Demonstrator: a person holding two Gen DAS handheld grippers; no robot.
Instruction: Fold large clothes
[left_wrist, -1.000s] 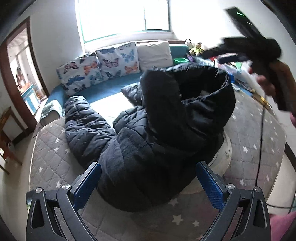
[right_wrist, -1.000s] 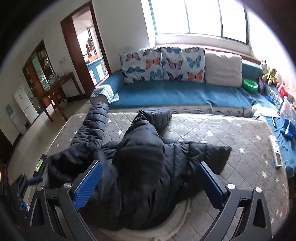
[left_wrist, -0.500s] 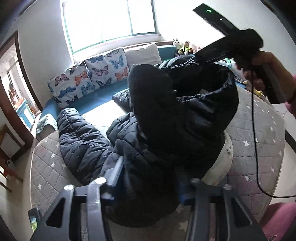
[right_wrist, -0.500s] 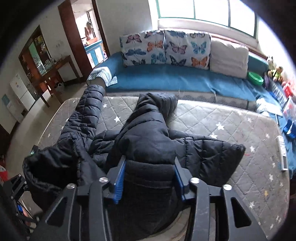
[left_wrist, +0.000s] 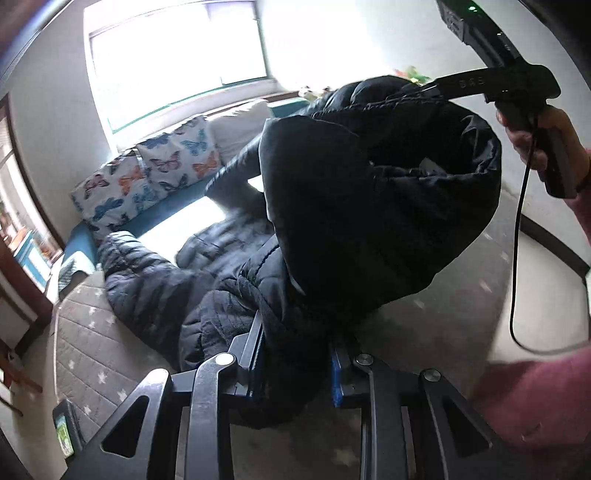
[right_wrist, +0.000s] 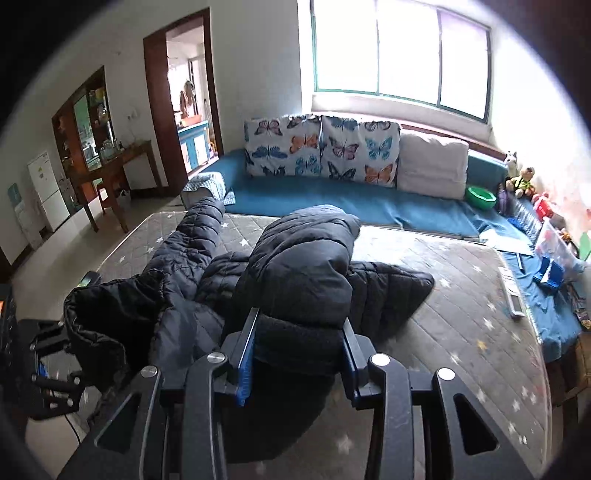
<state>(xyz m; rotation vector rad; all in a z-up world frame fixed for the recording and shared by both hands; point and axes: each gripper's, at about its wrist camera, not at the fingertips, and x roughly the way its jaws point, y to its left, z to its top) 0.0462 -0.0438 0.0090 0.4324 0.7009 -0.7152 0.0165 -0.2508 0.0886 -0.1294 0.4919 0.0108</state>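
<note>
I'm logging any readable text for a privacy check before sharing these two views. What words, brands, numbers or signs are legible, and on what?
No text reads with certainty.
Right gripper: raised lettering on its black arm, too blurred to read.
Phone at the mattress edge: lit screen, too small.
Remote control: buttons, nothing legible.
Black jacket: no label visible.

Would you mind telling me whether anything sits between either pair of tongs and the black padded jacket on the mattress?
Nothing visible does. The left tongs and the right tongs are both closing with the jacket bunched directly between their blue pads. Most of the jacket lies on the star-patterned mattress, with no other item on top of it.
</note>
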